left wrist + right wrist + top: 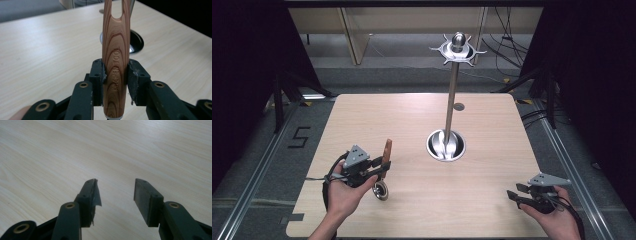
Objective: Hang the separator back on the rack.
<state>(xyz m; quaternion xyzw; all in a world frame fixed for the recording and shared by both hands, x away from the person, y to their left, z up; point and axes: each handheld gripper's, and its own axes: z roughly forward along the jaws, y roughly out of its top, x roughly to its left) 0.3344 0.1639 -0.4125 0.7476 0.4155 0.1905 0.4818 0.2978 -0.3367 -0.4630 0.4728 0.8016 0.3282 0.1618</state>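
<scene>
high view: my left gripper (379, 167) grasps the wooden-handled utensil (386, 152), lifted near-left of the hanging stand (453, 80); hanging remains. left gripper view: jaws clenched on the handle (116, 62). right gripper view: my right gripper (116, 192) released, idle over the worktop (75, 150).

There was one bench (422, 210). On it stood one metal stand (451, 100), made of one round base, one upright pole and one notched ring at its top. There was one wooden-handled kitchen tool (385, 167), with one metal head. Two tongs were counted: the left tongs (384, 165) and the right tongs (513, 192).
</scene>
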